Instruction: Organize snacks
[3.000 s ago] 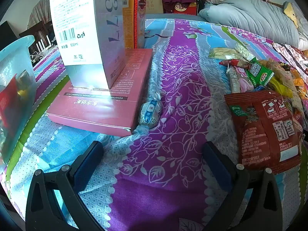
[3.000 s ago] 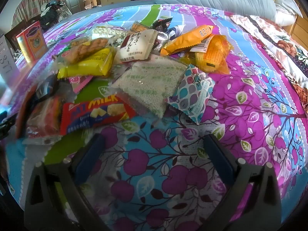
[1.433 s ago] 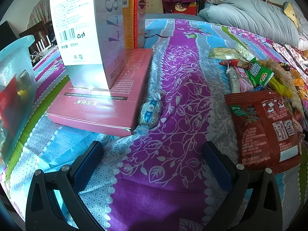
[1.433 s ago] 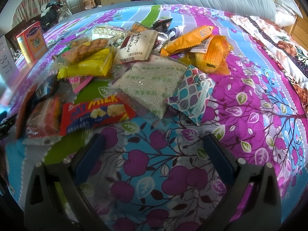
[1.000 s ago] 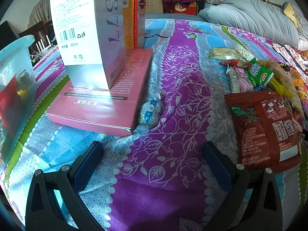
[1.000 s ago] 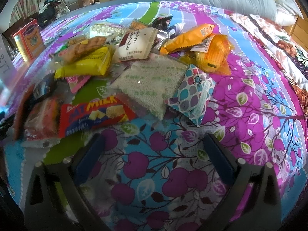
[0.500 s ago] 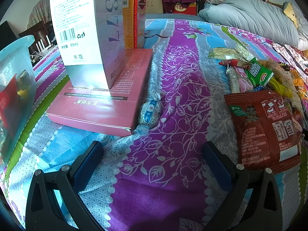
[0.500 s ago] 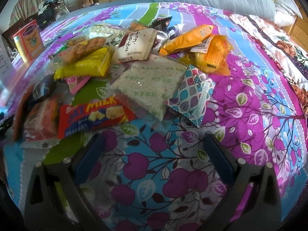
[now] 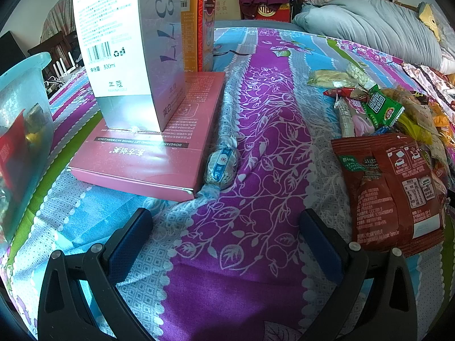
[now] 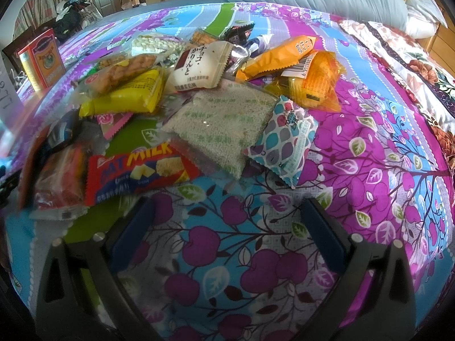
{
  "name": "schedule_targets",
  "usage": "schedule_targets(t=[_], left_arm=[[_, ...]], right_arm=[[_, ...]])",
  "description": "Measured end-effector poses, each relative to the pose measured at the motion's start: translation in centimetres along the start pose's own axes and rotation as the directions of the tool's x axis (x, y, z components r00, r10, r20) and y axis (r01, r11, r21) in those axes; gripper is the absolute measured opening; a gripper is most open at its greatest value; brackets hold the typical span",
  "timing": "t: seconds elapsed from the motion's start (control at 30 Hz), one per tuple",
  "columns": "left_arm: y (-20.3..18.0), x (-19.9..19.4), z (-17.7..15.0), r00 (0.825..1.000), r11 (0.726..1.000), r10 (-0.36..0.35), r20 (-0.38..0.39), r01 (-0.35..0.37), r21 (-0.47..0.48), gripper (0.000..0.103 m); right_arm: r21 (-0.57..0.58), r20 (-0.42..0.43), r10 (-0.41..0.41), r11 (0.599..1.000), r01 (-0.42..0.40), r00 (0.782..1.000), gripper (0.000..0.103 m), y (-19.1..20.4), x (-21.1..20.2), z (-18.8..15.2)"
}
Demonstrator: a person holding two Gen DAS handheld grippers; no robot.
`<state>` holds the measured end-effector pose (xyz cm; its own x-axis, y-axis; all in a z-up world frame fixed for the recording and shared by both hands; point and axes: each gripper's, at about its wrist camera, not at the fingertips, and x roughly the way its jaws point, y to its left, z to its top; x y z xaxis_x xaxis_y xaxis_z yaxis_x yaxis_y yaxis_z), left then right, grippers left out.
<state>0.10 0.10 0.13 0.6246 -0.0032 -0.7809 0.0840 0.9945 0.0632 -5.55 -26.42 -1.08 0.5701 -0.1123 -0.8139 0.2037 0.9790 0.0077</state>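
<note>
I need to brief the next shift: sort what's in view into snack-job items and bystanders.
Belongs to the job:
- red Oat Milk bar
- yellow packet
- patterned teal packet
- dark red bag
- small wrapped sweet
- clear bin, already holding wrappers
- left gripper and right gripper, both open

Just lying about:
- pink flat box
- tall white carton
- grey pillow

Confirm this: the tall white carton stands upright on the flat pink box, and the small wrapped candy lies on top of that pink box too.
Not quite. The left wrist view shows the small wrapped candy lying on the bedsheet beside the flat pink box, against its right edge, not on top. The tall white carton does stand upright on that box.
</note>
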Motion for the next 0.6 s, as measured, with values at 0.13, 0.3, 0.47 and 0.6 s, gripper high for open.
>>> schedule_targets(t=[0.13, 0.3, 0.47, 0.6], left_arm=[[-0.02, 0.0, -0.03, 1.0, 1.0, 0.0, 0.0, 0.0, 0.001, 0.103], [-0.02, -0.02, -0.04, 1.0, 1.0, 0.001, 0.0, -0.001, 0.0, 0.103], [-0.01, 0.0, -0.09, 1.0, 1.0, 0.003, -0.001, -0.003, 0.003, 0.103], [-0.04, 0.0, -0.14, 1.0, 1.0, 0.003, 0.0, -0.003, 0.003, 0.103]], right_arm=[[0.002, 0.012, 0.001, 1.0, -0.001, 1.0, 0.103, 0.0, -0.02, 0.02], [0.001, 0.008, 0.0, 1.0, 0.0, 1.0, 0.103, 0.02, 0.01, 0.01], [0.001, -0.004, -0.002, 1.0, 0.002, 1.0, 0.103, 0.03, 0.05, -0.03], [0.001, -0.001, -0.002, 1.0, 0.002, 1.0, 0.103, 0.01, 0.07, -0.01]])
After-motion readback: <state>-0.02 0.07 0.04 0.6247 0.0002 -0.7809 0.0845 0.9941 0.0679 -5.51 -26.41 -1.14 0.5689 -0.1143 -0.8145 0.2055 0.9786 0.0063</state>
